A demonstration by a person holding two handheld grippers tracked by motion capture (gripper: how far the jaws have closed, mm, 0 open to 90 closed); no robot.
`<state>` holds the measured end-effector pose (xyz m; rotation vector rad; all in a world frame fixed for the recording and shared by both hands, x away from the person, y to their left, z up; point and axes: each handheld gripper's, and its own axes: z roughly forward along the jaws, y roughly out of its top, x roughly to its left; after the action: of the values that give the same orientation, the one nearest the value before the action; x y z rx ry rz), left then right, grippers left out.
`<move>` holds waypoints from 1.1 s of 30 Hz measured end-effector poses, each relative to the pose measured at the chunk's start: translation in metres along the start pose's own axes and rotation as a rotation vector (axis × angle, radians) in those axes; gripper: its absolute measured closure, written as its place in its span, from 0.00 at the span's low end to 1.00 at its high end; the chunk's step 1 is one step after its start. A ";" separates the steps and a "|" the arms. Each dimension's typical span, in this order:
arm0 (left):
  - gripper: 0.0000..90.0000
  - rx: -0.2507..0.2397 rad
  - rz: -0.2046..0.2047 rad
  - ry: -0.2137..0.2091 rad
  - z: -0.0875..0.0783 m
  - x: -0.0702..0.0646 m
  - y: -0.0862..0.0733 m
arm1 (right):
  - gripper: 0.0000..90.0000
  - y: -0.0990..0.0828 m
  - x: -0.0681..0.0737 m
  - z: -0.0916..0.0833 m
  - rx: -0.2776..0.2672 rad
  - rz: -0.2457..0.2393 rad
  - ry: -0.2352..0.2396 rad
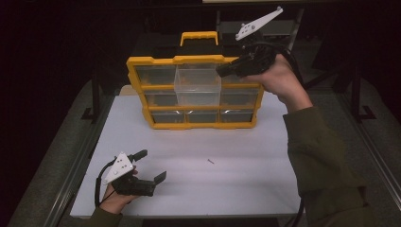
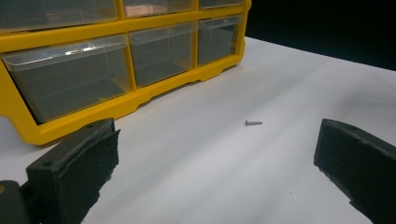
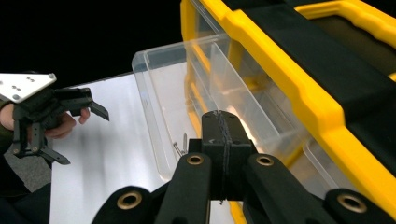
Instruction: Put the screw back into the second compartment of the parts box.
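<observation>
A yellow organizer (image 1: pixel 194 125) with clear drawers stands upright at the back of the white table. Its top middle drawer (image 1: pixel 197 85) is pulled out toward me. My right gripper (image 1: pixel 222 71) is shut and hovers at that drawer's upper right corner. In the right gripper view the jaws (image 3: pixel 223 126) are pressed together above the open drawer (image 3: pixel 154 93), where small screws (image 3: pixel 180 147) lie on the bottom. I see nothing between the jaws. My left gripper (image 1: pixel 151 165) rests open near the table's front left. A small screw (image 2: pixel 253 123) lies on the table ahead of its jaws (image 2: pixel 217 140).
The loose screw (image 1: pixel 210 161) lies mid-table, right of the left gripper. The table's (image 1: pixel 246 189) edges drop to a dark floor on all sides. Metal frame legs stand left and right of it. The organizer's carry handle (image 1: pixel 199 37) sticks up at the back.
</observation>
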<state>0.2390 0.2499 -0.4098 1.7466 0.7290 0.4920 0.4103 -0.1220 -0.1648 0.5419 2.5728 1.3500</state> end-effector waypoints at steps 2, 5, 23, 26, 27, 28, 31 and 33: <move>0.00 0.001 0.003 0.001 0.000 0.000 0.000 | 0.99 -0.004 -0.001 -0.002 0.001 0.006 -0.004; 0.00 0.004 0.003 0.002 0.000 0.000 0.000 | 0.99 -0.010 -0.003 -0.004 0.002 -0.007 -0.012; 0.00 -0.001 0.001 0.002 0.001 0.000 -0.001 | 0.84 -0.049 -0.002 0.002 0.021 0.031 0.004; 0.00 -0.001 0.000 0.001 0.001 -0.001 0.000 | 0.79 -0.055 -0.002 0.005 0.025 0.033 0.016; 0.00 0.003 0.003 0.001 0.001 -0.001 0.000 | 0.77 -0.057 -0.001 0.005 0.028 0.036 0.016; 0.00 0.005 0.005 0.002 0.001 0.000 0.000 | 0.75 -0.059 -0.001 0.006 0.030 0.038 0.015; 0.00 0.007 0.012 0.002 0.000 0.000 0.000 | 0.70 -0.063 -0.001 0.008 0.034 0.047 0.012; 0.00 0.008 0.011 0.002 0.000 0.000 0.000 | 0.62 -0.069 0.001 0.012 0.031 0.049 0.012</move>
<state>0.2392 0.2500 -0.4101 1.7581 0.7241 0.4987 0.3975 -0.1488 -0.2282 0.6076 2.6109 1.3340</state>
